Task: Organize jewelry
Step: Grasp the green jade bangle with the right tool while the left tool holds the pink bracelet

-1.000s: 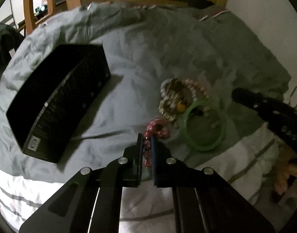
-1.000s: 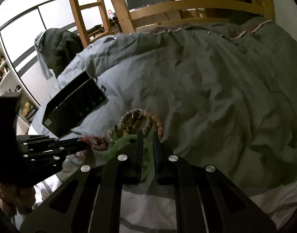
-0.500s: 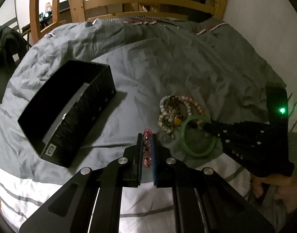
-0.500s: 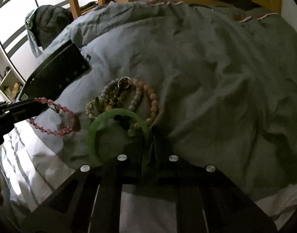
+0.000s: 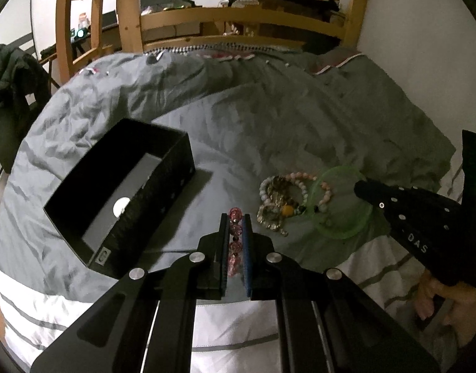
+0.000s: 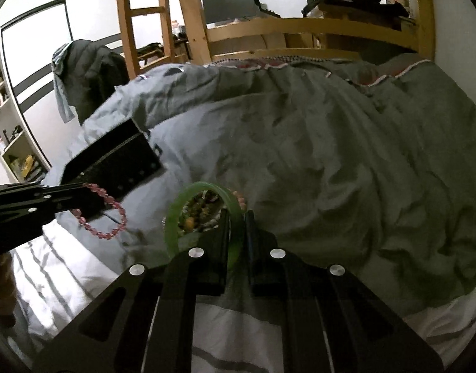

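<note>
My left gripper (image 5: 235, 236) is clamped on the pink bead bracelet (image 5: 235, 239), the beads stacked in a line between the two fingers at lower centre of the left wrist view; from the right wrist view the same bracelet (image 6: 105, 214) hangs as a loop off the fingertips at left of frame, clear of the bedding. My right gripper (image 6: 237, 217) pinches the rim of the green bangle (image 6: 200, 214) at centre frame, the ring tilted up off the grey duvet (image 6: 331, 155). Under and beyond the bangle, the remaining beaded bracelets (image 5: 284, 199) lie in a heap right of centre in the left view. The open black box (image 5: 119, 199) sits at mid-left of that view, its long axis running from lower left toward upper right, its mouth facing up. It lies left and slightly ahead of my left gripper, nearer that hand than the right, so I judge the pink bracelet should go in first.
</note>
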Tool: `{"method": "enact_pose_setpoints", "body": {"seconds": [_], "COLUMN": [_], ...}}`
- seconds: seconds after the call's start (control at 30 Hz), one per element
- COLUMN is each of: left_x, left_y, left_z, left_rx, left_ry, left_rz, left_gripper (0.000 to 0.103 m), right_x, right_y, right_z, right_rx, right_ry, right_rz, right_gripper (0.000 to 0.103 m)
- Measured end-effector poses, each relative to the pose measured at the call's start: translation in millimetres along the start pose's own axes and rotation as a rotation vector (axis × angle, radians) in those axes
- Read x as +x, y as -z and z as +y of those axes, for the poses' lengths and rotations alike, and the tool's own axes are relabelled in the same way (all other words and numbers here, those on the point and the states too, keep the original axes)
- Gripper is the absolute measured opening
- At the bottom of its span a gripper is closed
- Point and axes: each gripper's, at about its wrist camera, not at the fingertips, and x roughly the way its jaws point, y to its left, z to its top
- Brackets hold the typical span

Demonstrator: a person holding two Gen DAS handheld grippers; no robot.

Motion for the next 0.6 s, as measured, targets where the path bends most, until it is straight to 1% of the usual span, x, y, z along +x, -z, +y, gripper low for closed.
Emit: {"method": "enact_pose_setpoints", "body": {"seconds": [0.13,0.27,0.37,0.43,0.6], "left_x": [-8,-15,-18,-19,-23], "left_y": [-3,-6,-7,-8,-11], "left_z": [3,8,11,11,11], "left_rx": [-0.003,-0.019,-0.025,-0.026,-0.023], "left_ry": [0.004,0.007,0.005,0.003,0.007], "left_rz": [-0.022,-0.038,-0.044,-0.047,-0.061], "left_gripper": [0.008,0.008,0.008,0.008,0.008], "right_x": [-5,-10,-19,-27,-38], "right_y": [-3,-5,-9,-15,-26], "right_z": [2,-7,-15,-19,-20], "right_rx": [0.017,0.098,0.147,0.160,0.149], "right_ry": [-0.010,-0.056,-0.060,-0.057,-0.052], "right_rz": [0.004,-0.002,-0.046,-0.073,-0.089], "right_gripper": [0.011,0.011,0.012,0.012,0.012]}}
